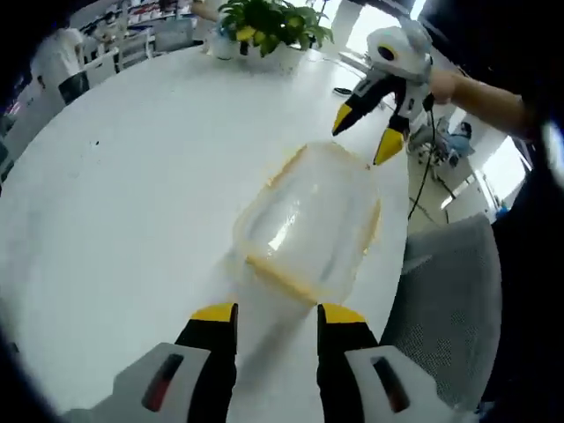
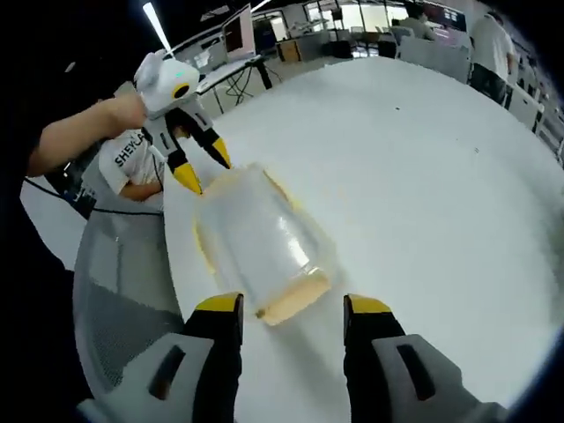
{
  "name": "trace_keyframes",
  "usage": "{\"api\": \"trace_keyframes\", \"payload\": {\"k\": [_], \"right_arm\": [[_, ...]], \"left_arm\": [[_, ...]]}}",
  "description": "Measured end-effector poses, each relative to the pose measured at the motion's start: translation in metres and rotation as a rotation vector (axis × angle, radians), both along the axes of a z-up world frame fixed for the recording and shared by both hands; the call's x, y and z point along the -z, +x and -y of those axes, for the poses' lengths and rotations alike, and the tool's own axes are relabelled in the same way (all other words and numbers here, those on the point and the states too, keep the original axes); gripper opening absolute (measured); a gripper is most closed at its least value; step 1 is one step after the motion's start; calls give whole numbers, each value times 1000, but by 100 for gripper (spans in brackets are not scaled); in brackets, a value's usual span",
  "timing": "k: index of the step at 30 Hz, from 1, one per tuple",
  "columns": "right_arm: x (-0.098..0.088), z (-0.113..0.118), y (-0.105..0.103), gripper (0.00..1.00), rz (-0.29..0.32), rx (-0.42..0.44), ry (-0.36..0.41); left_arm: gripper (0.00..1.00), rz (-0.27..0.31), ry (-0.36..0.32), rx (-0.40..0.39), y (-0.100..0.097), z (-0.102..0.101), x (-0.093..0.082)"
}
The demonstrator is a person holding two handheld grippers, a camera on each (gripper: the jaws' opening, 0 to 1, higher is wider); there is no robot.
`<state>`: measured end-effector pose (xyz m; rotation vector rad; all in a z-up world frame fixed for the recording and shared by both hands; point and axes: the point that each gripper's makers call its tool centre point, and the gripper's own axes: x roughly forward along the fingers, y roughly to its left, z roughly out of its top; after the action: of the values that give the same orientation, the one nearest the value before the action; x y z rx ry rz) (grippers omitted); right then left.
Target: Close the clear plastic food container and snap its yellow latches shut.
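Container [image 1: 308,220] lay lengthwise between both hand-held grippers, left [image 1: 277,315] and right [image 2: 292,305], jaws open, holding nothing.

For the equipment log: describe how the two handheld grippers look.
Both match. The left gripper and the right gripper each have black jaws with yellow tips on a white-grey body with a dark slot per side. A dark cable trails from the right one.

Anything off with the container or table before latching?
Nothing stands out. The clear container sits flat on the white table near its edge, lid on, no spill or damage visible. Both hand-held grippers, left and right, are open and apart from it.
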<state>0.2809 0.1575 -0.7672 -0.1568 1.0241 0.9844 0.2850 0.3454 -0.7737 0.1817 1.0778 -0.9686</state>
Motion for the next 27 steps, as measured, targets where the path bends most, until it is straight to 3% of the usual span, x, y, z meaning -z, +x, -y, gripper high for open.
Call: {"api": "trace_keyframes", "payload": {"k": [1,3,6,11,15,17,19,27], "right_arm": [[0,0,-1,43,0,1,-1],[1,-2,-3,42,3,10,-1],[0,-7,-6,43,-14,46,29],[3,-10,-7,41,-35,101,44],[10,-16,-13,35,-53,126,43],[14,-10,-13,32,-3,83,-16],[13,-13,-12,32,-41,165,16],[14,-13,-12,29,-70,178,10]], "left_arm": [[30,3,-12,-35,2,0,-2],[31,-51,-94,-199,6,5,-10],[31,-94,-183,-271,4,14,-17],[31,-104,-141,-297,-1,18,-5],[28,-142,-153,-321,-8,29,2],[26,-122,-117,-349,-6,27,8],[26,-138,-143,-358,-7,33,6],[23,-109,-132,-379,-5,33,6]]}}
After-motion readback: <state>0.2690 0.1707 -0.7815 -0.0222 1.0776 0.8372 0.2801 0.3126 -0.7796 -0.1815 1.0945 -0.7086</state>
